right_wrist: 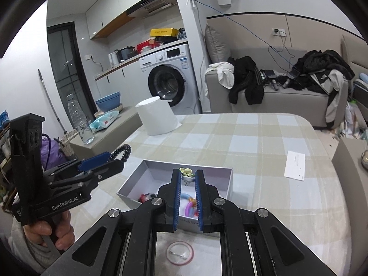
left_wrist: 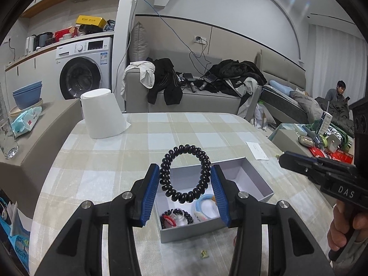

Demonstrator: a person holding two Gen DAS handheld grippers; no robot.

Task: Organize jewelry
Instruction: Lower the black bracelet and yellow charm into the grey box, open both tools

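- Left gripper [left_wrist: 185,179]: jaws part-spread, pinching a black coil band [left_wrist: 185,172] by its two sides; the ring stands upright between the blue pads [left_wrist: 151,191]. The grip looks firm, with both pads on the coil.
- Right gripper [right_wrist: 187,181]: jaws nearly pressed together, nipping a small clip [right_wrist: 187,176] with a pale green flower top at the fingertips. How securely the metal part sits in the pads cannot be told.
- Box [left_wrist: 253,180]: open, grey-white, on the checked tablecloth [left_wrist: 138,138]. Its near end already holds a bead bracelet [left_wrist: 184,215], a red piece, and blue and white rings [left_wrist: 204,203]. The far end is bare.
- Position: in both views the held items hang above the box, clear of its walls. Neither is yet inside.
- Step in hand, as judged: lower each piece into the box and let go.
- Recommended handling: bring the band down over the bare far end, so it does not snag the pieces already lying there. Tip it flat before spreading the jaws, as a coil released upright is likely to roll or spring.
- Keep the two grippers apart over the box; deposit one, withdraw, then the other.
- The clip is small and held only at the tips, so lower it close to the floor before releasing.
- Outstanding: a round badge [right_wrist: 180,251] lies on the cloth near the box and a small yellow scrap [left_wrist: 203,254] beside it.
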